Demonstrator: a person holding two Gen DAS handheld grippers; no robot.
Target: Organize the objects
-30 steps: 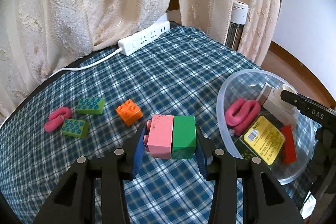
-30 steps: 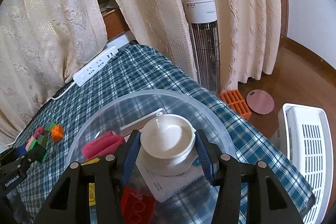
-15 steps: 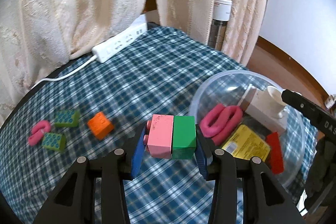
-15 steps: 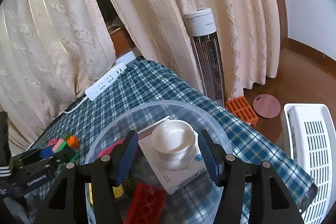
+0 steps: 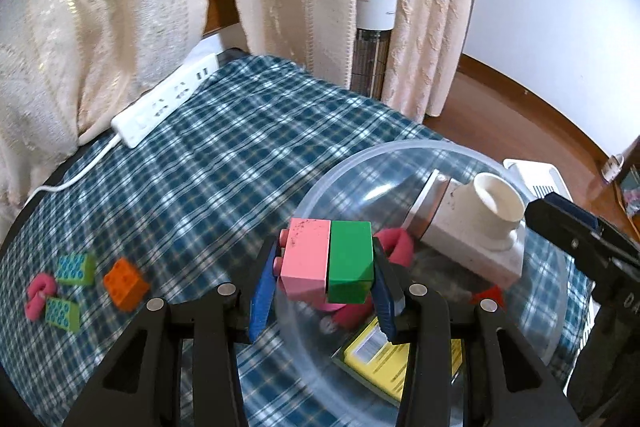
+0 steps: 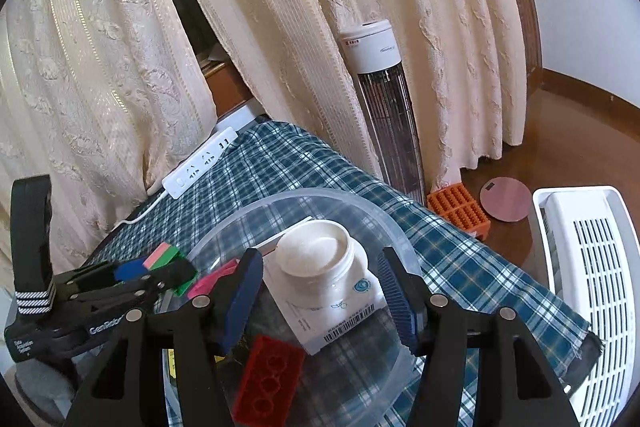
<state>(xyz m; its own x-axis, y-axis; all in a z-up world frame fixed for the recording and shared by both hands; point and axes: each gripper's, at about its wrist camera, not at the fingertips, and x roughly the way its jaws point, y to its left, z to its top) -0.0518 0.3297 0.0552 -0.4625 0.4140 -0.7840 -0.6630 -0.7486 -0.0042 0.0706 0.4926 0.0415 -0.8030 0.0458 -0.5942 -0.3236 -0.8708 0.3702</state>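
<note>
Pink-green block [image 5: 327, 261] above bowl rim [image 5: 316, 183] (tablecloth [image 5: 224, 163] leftward bare)

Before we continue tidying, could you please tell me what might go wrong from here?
The pink-and-green block pair, clamped in the left gripper, hangs over the clear bowl's near rim; released early, it may hit the rim. The white jar sits tilted on a box and could topple.

The left gripper [image 5: 326, 283] clamps a pink-and-green block pair [image 5: 328, 261] above the rim of a clear plastic bowl [image 5: 384, 155] on a plaid tablecloth [image 5: 224, 155], while 2 green bricks [image 5: 75, 268] and an orange brick [image 5: 125, 283] lie well apart to the left.
</note>
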